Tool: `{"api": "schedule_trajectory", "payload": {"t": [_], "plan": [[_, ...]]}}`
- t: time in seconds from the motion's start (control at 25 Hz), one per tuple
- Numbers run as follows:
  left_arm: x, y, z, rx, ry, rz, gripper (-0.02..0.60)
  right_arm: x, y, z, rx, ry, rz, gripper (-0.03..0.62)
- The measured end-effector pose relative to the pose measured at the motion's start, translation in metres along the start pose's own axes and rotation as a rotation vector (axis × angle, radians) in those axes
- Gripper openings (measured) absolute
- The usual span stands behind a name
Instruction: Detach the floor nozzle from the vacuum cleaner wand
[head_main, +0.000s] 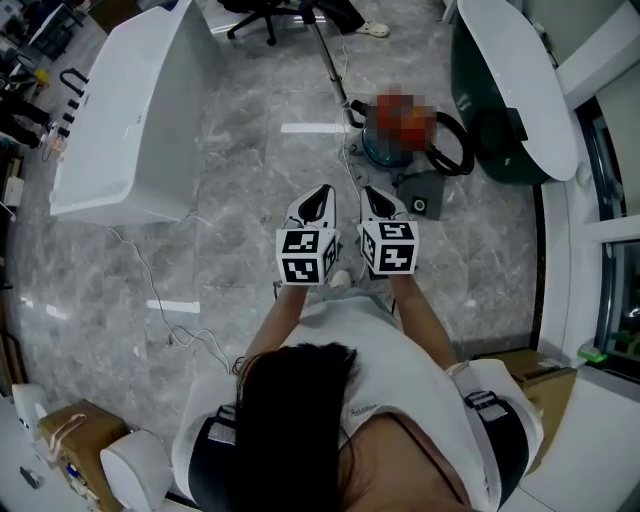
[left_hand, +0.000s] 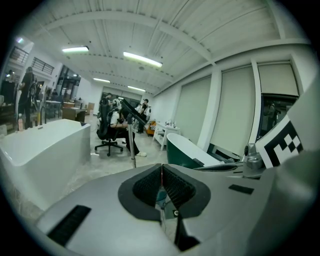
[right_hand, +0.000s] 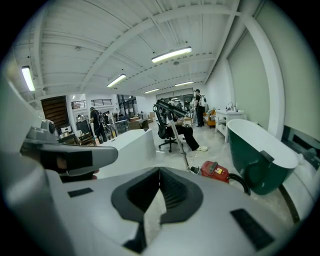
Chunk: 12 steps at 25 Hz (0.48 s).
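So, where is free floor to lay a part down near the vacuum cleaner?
Bare floor lies between the white bathtub and the wand. It is crowded right of the vacuum cleaner, where the black hose loops beside the green bathtub.

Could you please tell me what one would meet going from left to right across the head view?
white bathtub → left tool → right tool → green bathtub
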<state>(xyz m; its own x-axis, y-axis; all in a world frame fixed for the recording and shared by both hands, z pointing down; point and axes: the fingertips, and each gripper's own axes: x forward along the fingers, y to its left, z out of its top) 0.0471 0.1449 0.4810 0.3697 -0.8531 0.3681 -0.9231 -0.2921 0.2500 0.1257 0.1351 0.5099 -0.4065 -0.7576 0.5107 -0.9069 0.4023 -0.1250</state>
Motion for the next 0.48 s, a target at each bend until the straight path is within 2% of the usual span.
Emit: {"api": "schedule_trajectory", "payload": {"t": [0.2,0.48], "plan": [[0.010,0.000,0.003,-0.006,-0.003,0.029,0.008,0.006,-0.010,0.000,-0.006,0.003,0.010,0.015],[0.018,-0.004,-0.004,-0.003,0.014,0.027,0.008,0.011,-0.020,-0.001,0.002,0.006,0.010,0.015]]}}
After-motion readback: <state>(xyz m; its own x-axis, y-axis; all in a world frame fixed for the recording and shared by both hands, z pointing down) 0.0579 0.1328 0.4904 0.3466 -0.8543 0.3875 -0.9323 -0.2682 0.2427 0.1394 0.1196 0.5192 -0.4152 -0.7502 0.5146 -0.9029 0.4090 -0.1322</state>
